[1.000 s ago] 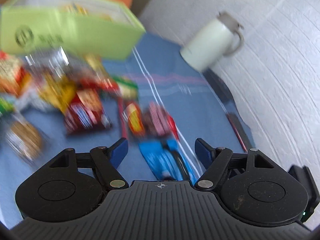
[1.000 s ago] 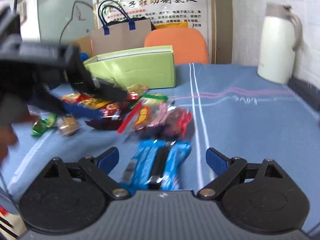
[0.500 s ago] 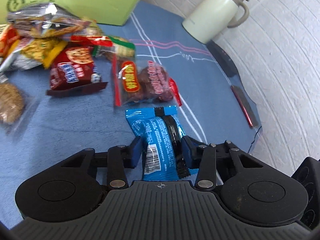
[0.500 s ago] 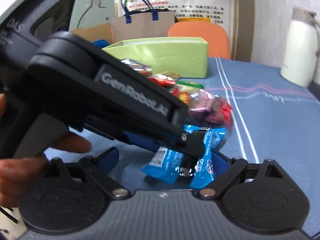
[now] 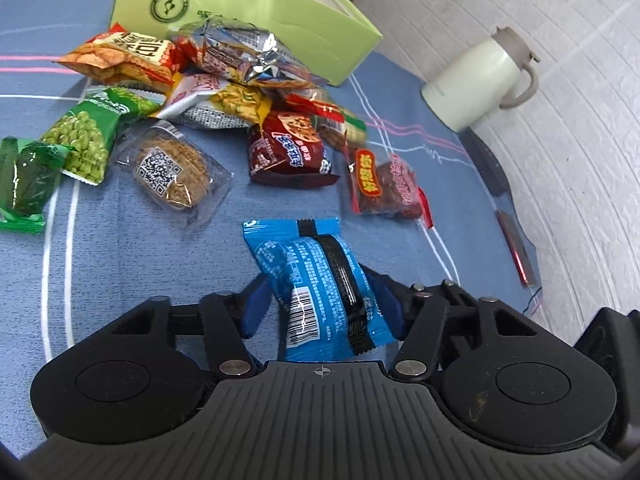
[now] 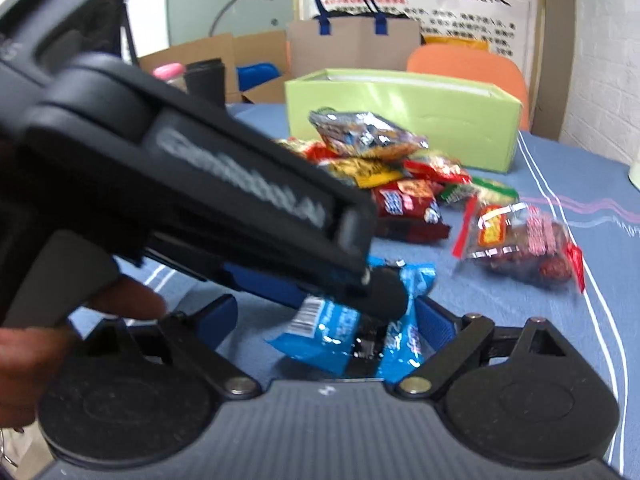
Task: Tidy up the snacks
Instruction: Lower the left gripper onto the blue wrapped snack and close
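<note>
My left gripper (image 5: 322, 300) is shut on a blue snack packet (image 5: 316, 280) and holds it above the blue tablecloth. In the right wrist view the left gripper's black body (image 6: 224, 200) crosses the frame, with the blue packet (image 6: 344, 336) pinched at its tip. My right gripper (image 6: 328, 320) is open, its blue fingers on either side of the packet. A pile of snack packets (image 5: 224, 80) lies in front of a light green box (image 5: 248, 12), which also shows in the right wrist view (image 6: 400, 116).
A cream thermos jug (image 5: 480, 80) stands at the right by the white wall. A red pen-like object (image 5: 516, 248) lies at the table's right edge. An orange chair (image 6: 468, 68), a paper bag (image 6: 352, 48) and cardboard boxes stand behind the table.
My left gripper closed on the blue packet and lifted it off the cloth. It moved in front of the right gripper, so the packet now sits between the right fingers.
</note>
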`<state>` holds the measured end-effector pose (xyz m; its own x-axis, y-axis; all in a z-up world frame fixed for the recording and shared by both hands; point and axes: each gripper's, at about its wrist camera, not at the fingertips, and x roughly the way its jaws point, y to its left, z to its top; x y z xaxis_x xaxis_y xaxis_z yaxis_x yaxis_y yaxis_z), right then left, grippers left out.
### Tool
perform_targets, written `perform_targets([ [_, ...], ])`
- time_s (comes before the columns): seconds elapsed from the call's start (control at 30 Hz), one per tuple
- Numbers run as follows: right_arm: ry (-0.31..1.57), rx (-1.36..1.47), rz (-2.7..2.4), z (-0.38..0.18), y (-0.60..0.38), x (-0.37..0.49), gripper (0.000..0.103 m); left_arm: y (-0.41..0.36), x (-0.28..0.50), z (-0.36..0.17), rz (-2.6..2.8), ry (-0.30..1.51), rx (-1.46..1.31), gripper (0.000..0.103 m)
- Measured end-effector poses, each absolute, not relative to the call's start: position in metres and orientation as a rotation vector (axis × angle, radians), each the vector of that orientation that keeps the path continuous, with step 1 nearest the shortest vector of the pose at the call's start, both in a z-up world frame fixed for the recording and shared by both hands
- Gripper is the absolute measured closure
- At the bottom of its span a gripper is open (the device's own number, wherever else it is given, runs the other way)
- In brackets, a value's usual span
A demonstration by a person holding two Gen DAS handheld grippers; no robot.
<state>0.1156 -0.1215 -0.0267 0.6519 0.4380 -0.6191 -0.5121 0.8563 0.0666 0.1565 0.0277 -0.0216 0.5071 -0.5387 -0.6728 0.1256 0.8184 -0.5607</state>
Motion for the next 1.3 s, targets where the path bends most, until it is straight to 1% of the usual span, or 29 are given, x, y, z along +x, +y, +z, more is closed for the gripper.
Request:
perform_targets([
  [0.03, 0.661, -0.111, 0.530, -0.027, -0.122, 0.115, 0.010, 0.027, 0.156, -0.021, -0.425, 0.959, -0.476, 0.045],
  [0.07, 0.658, -0.100, 0.520, -0.026, -0.121, 0.115, 0.010, 0.026, 0.155, -0.020, -0.427, 0.955, -0.472, 0.041],
  [0.13, 0.655, -0.086, 0.495, -0.029, -0.119, 0.113, 0.008, 0.026, 0.154, -0.019, -0.415, 0.945, -0.456, 0.041],
  [0.17, 0.664, -0.073, 0.485, -0.030, -0.117, 0.112, 0.000, 0.027, 0.154, -0.018, -0.407, 0.939, -0.450, 0.041],
  [0.3, 0.616, -0.157, 0.479, -0.036, -0.108, 0.102, 0.001, 0.037, 0.154, -0.019, -0.402, 0.934, -0.485, 0.041],
  [0.43, 0.659, -0.135, 0.478, -0.027, -0.115, 0.107, 0.001, 0.042, 0.154, -0.020, -0.392, 0.939, -0.494, 0.044],
  [0.5, 0.609, -0.128, 0.486, -0.018, -0.121, 0.102, 0.001, 0.041, 0.154, -0.017, -0.403, 0.930, -0.491, 0.044],
  [0.63, 0.614, -0.121, 0.487, -0.018, -0.125, 0.102, 0.001, 0.034, 0.158, -0.017, -0.415, 0.933, -0.479, 0.044],
  [0.67, 0.623, -0.119, 0.487, -0.019, -0.124, 0.101, 0.001, 0.032, 0.159, -0.019, -0.416, 0.941, -0.478, 0.046],
  [0.73, 0.624, -0.116, 0.498, -0.020, -0.121, 0.098, 0.005, 0.028, 0.159, -0.020, -0.421, 0.950, -0.473, 0.047],
  [0.97, 0.602, -0.119, 0.479, -0.019, -0.130, 0.094, 0.006, 0.021, 0.159, -0.019, -0.419, 0.953, -0.453, 0.050],
  [1.0, 0.604, -0.112, 0.483, -0.020, -0.130, 0.096, 0.007, 0.021, 0.158, -0.020, -0.418, 0.953, -0.452, 0.051],
  [1.07, 0.602, -0.109, 0.490, -0.019, -0.131, 0.095, 0.030, 0.020, 0.158, -0.019, -0.416, 0.953, -0.448, 0.051],
  [1.1, 0.609, -0.101, 0.494, -0.020, -0.132, 0.096, 0.036, 0.019, 0.158, -0.019, -0.416, 0.953, -0.444, 0.051],
  [1.17, 0.610, -0.095, 0.483, -0.023, -0.134, 0.097, 0.031, 0.017, 0.157, -0.019, -0.414, 0.954, -0.435, 0.051],
  [1.2, 0.604, -0.094, 0.477, -0.023, -0.135, 0.098, 0.019, 0.017, 0.157, -0.018, -0.415, 0.955, -0.435, 0.051],
  [1.23, 0.594, -0.099, 0.475, -0.022, -0.136, 0.096, 0.012, 0.017, 0.156, -0.018, -0.415, 0.955, -0.434, 0.051],
  [1.3, 0.590, -0.111, 0.473, -0.022, -0.136, 0.095, 0.011, 0.015, 0.156, -0.018, -0.412, 0.954, -0.429, 0.051],
])
